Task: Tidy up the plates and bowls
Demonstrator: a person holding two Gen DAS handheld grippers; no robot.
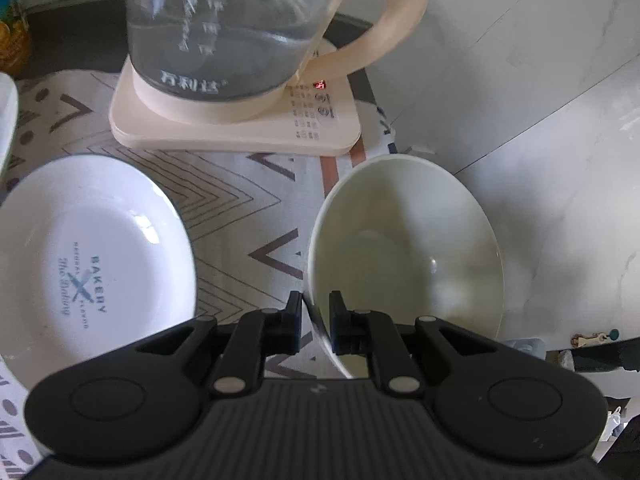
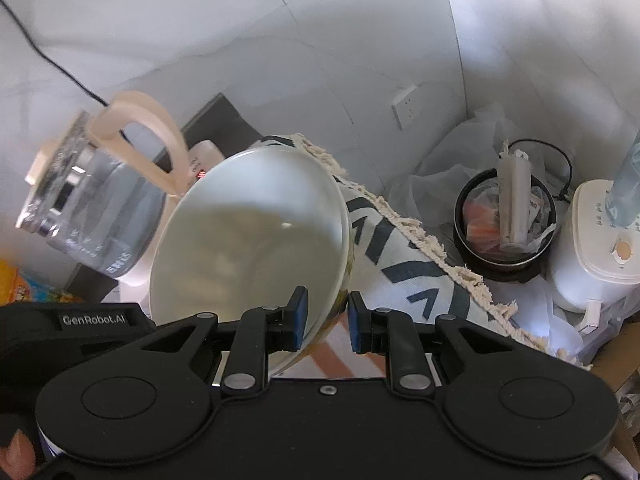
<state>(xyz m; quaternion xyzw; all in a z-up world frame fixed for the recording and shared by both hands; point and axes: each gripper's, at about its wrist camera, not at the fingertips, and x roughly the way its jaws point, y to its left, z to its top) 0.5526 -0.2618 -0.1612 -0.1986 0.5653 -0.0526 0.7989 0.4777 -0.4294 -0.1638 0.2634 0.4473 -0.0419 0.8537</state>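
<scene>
A pale cream bowl is tilted at the table's right edge; both grippers grip its rim. My left gripper is shut on the bowl's near-left rim, one finger inside and one outside. My right gripper is shut on the same bowl, one finger inside the rim and one outside. A white plate printed "BAKERY" lies on the patterned tablecloth to the left of the bowl. Another white dish's edge shows at the far left.
A glass kettle with a cream handle stands on its cream base behind the dishes. Off the table's right side, on the floor, are a black bin with rubbish and a white appliance. A tiled wall is beyond.
</scene>
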